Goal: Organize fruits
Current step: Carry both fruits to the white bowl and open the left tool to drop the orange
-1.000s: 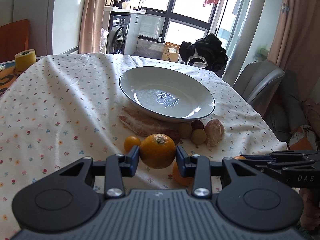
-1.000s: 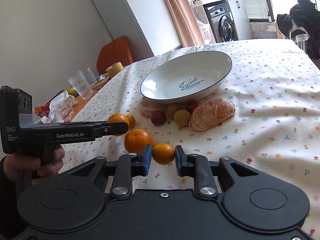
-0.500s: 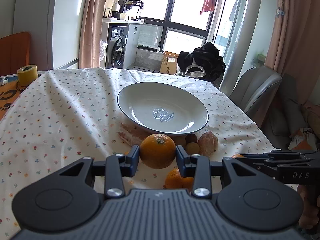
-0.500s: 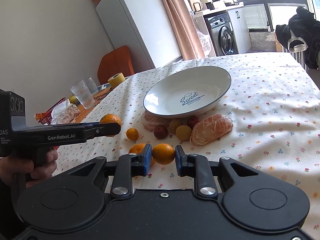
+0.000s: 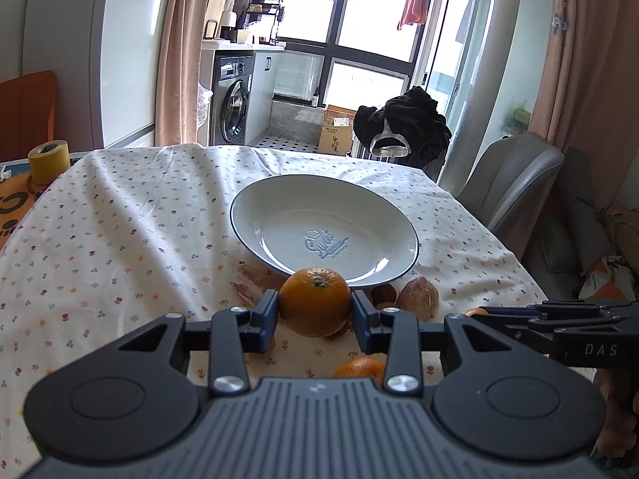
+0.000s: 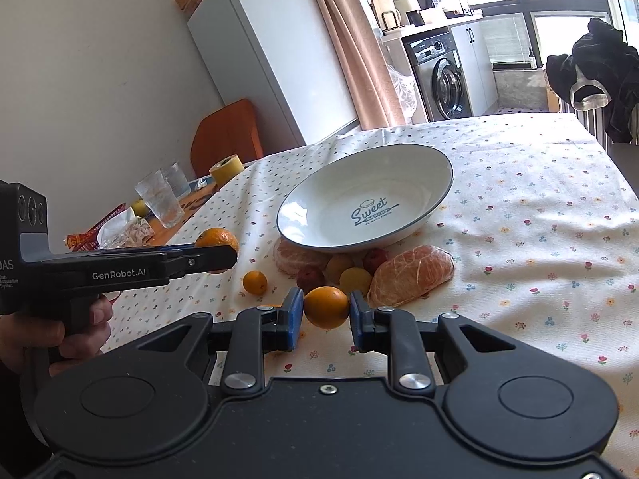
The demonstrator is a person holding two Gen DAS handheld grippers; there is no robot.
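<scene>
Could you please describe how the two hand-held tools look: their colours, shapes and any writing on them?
Both are matte black plastic. The left tool has a ribbed grey-black body, two round discs, silver screws and dark blue pads. From the right wrist view its side reads "GenRobot.AI" and "DAS", with a pistol-style handle. The right tool looks the same, with brighter blue pads. No cables or sleeves are visible.

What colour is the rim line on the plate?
Dark navy-blue, a thin line around the white plate; it shows best in the right wrist view.

Table (image 6: 539, 207) under floral cloth: white bowl (image 6: 403, 171) mid-table; peeled citrus (image 6: 411, 275), small fruits (image 6: 353, 277) at its near side; tape roll (image 6: 226, 167), glasses (image 6: 159, 199) along left edge.
</scene>
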